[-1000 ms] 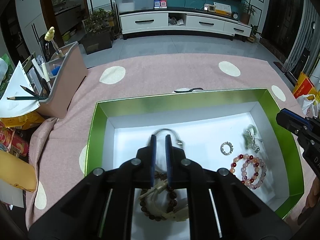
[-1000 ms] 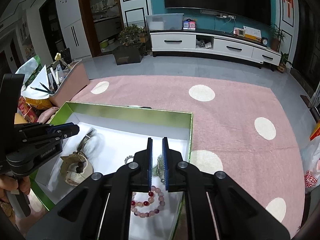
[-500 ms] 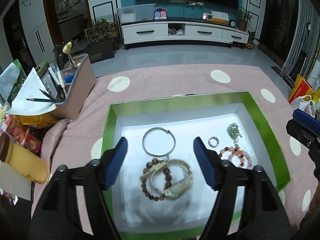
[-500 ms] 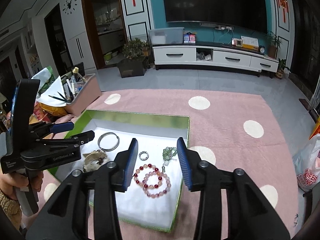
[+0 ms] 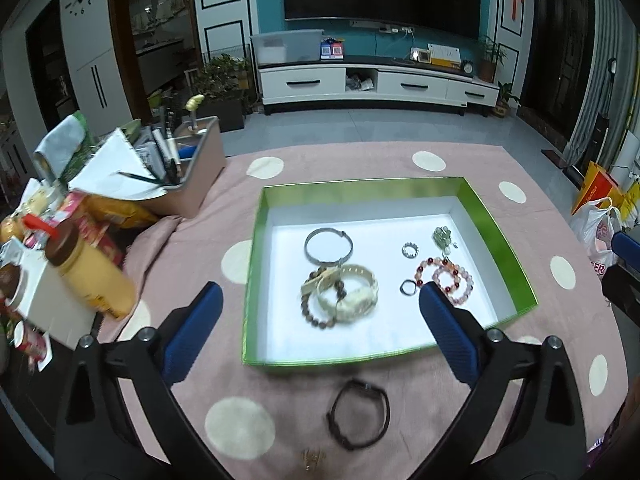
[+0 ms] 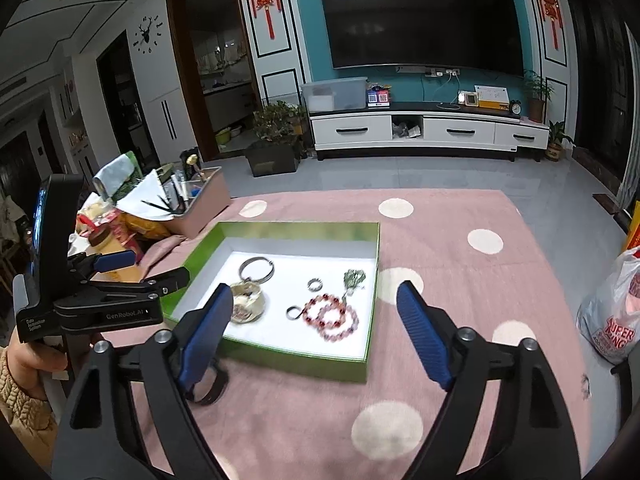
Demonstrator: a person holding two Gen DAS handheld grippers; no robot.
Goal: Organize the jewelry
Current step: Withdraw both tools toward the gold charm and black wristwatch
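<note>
1. The green box (image 5: 496, 236) sits on the pink spotted cloth (image 5: 360, 160) that covers the counter. Its walls keep the small things from rolling off.
2. Inside, the silver bangle (image 5: 329, 245) is at about 11 o'clock. The brown bead bracelet (image 5: 316, 312) and the cream watch (image 5: 356, 292) lie in a pile touching each other, just below the bangle.
3. The pink bead bracelet (image 5: 448, 276), two small rings (image 5: 409, 249) and a green charm (image 5: 443, 236) are on the 3 o'clock side. Big bands sit on one side and small bits on the other, so I think they are being sorted.
4. A black band (image 5: 360, 412) lies outside the box at 6 o'clock. I think it goes in next.
5. The left tongs (image 5: 316, 320) are spread wide and hold nothing. They hang high over the box, tipped down.
6. The right tongs (image 6: 316, 332) are wide apart and bare too, up high at the 3 o'clock side.
</note>
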